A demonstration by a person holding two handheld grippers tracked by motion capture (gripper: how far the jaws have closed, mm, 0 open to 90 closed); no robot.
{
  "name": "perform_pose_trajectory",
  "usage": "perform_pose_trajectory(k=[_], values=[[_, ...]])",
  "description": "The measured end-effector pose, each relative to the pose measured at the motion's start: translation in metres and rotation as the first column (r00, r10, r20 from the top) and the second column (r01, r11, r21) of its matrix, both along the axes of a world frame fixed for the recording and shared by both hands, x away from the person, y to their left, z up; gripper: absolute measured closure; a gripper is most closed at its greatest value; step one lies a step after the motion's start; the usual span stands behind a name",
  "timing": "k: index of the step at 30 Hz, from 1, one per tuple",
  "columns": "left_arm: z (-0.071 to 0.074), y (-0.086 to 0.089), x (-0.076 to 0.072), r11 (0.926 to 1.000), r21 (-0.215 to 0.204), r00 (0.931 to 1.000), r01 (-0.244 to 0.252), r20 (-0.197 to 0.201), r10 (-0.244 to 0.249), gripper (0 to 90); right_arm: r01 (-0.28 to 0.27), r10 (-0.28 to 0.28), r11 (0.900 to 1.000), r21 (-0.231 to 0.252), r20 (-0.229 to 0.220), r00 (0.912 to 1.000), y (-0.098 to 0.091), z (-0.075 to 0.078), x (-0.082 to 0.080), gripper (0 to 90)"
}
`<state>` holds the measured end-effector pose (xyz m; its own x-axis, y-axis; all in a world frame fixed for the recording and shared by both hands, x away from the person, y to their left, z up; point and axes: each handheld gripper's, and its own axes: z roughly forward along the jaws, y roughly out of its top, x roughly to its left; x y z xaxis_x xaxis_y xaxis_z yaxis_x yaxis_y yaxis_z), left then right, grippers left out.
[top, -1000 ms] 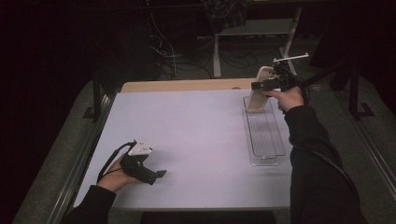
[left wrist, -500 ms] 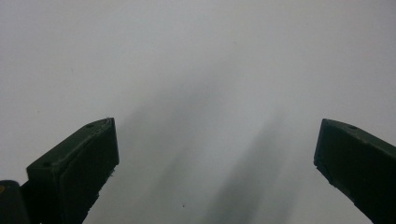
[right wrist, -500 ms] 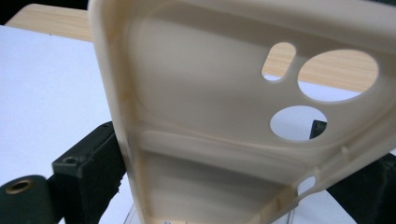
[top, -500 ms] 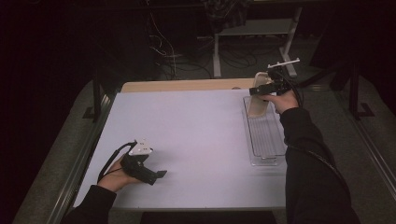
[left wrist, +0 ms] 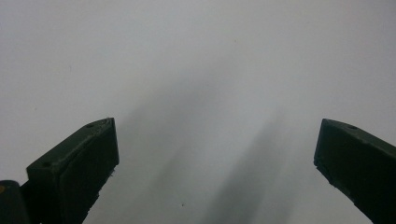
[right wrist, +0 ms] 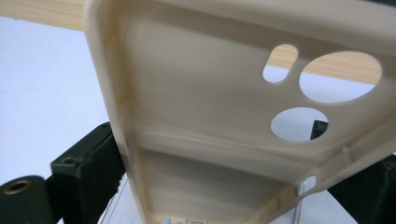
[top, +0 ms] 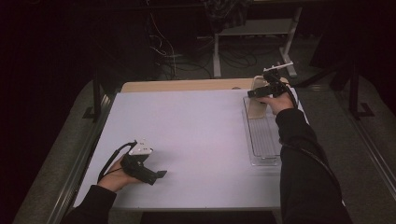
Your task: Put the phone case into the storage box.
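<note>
Wide open white table (top: 201, 135) here, bare across the middle, with a wooden strip along its far edge. Over at the right edge sits a clear plastic tray (top: 264, 140), long and narrow. At its far end stands a cream phone case (top: 257, 100), upright, pinched at its sides by the right tool (top: 254, 93), jaws clamped on it, forearm stretched forward along the tray. The left tool (top: 159, 175) rests low near the table's near-left corner, jaws spread wide apart over bare surface.
</note>
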<state>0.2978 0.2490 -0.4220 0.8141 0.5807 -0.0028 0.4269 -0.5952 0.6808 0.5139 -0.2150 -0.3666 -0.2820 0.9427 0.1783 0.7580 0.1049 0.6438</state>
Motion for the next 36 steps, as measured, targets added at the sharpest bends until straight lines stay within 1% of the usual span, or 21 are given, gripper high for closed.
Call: perform_pose_trajectory(k=[4, 6, 11, 15, 20, 28, 36], values=[[0.001, -0.001, -0.001, 1.0, -0.002, 1.0, 0.0, -0.001, 0.0, 0.0, 0.002, -0.002, 0.9999, -0.015, 0.008, 1.0, 0.004, -0.002, 0.004, 5.6], [0.0, -0.001, -0.001, 1.0, -0.004, 1.0, 0.0, 0.001, 0.0, 0.0, 0.007, -0.007, 0.9997, -0.022, 0.017, 0.9998, 0.006, -0.003, 0.005, 5.4], [0.001, -0.001, -0.001, 1.0, -0.003, 1.0, 0.004, 0.001, -0.004, 0.0, 0.02, -0.02, 0.9991, -0.037, 0.02, 0.9996, 0.012, -0.006, 0.01, 5.4], [0.0, 0.0, -0.001, 1.0, -0.005, 1.0, 0.007, 0.0, -0.007, 0.0, 0.032, -0.03, 0.9982, -0.051, 0.031, 0.9991, 0.015, -0.008, 0.014, 5.4], [0.0, -0.001, -0.001, 1.0, -0.002, 1.0, 0.007, -0.004, -0.007, 0.0, 0.045, -0.043, 0.9972, -0.06, 0.035, 0.9985, 0.016, -0.012, 0.018, 5.1], [0.0, -0.002, -0.001, 0.9999, 0.002, 0.9999, 0.013, -0.007, -0.013, 0.0, 0.061, -0.059, 0.9952, -0.077, 0.027, 0.9979, 0.015, -0.017, 0.021, 5.1], [0.001, -0.002, -0.002, 0.9999, 0.001, 0.9999, 0.013, -0.003, -0.013, 0.0, 0.063, -0.061, 0.9964, -0.057, 0.023, 0.9979, 0.013, -0.02, 0.021, 4.9]])
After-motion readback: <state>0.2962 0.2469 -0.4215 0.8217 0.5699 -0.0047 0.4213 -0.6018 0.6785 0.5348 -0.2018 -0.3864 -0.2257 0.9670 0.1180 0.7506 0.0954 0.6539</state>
